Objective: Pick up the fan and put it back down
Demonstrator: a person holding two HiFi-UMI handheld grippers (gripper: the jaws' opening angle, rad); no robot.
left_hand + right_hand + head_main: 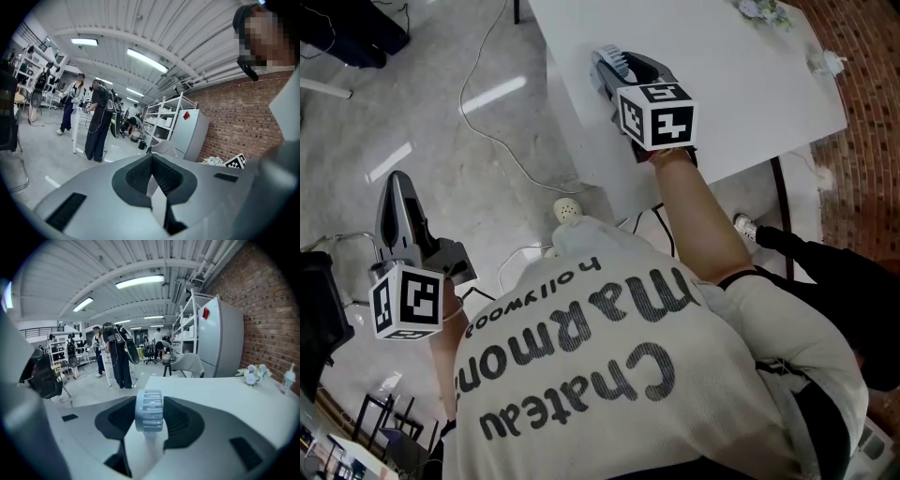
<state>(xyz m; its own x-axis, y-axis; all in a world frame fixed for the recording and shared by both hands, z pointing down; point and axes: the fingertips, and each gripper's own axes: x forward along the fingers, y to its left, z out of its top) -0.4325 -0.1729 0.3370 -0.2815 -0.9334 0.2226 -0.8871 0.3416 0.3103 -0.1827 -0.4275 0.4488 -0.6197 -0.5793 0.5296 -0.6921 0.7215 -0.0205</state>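
A small pale blue-grey fan (149,410) with a slotted round head sits edge-on between the jaws of my right gripper (149,414), which is shut on it; its white handle runs back toward the camera. In the head view the right gripper (614,66) holds the fan (611,58) over the near left part of the white table (750,84). Whether the fan touches the tabletop I cannot tell. My left gripper (397,183) hangs over the floor left of the table, jaws shut with nothing in them (152,157).
A bunch of pale flowers (764,9) and a small white bottle (827,64) stand at the table's far side. A white cable (487,131) loops over the floor. People (119,357) stand by a stand further off; a fridge (225,338) is against the brick wall.
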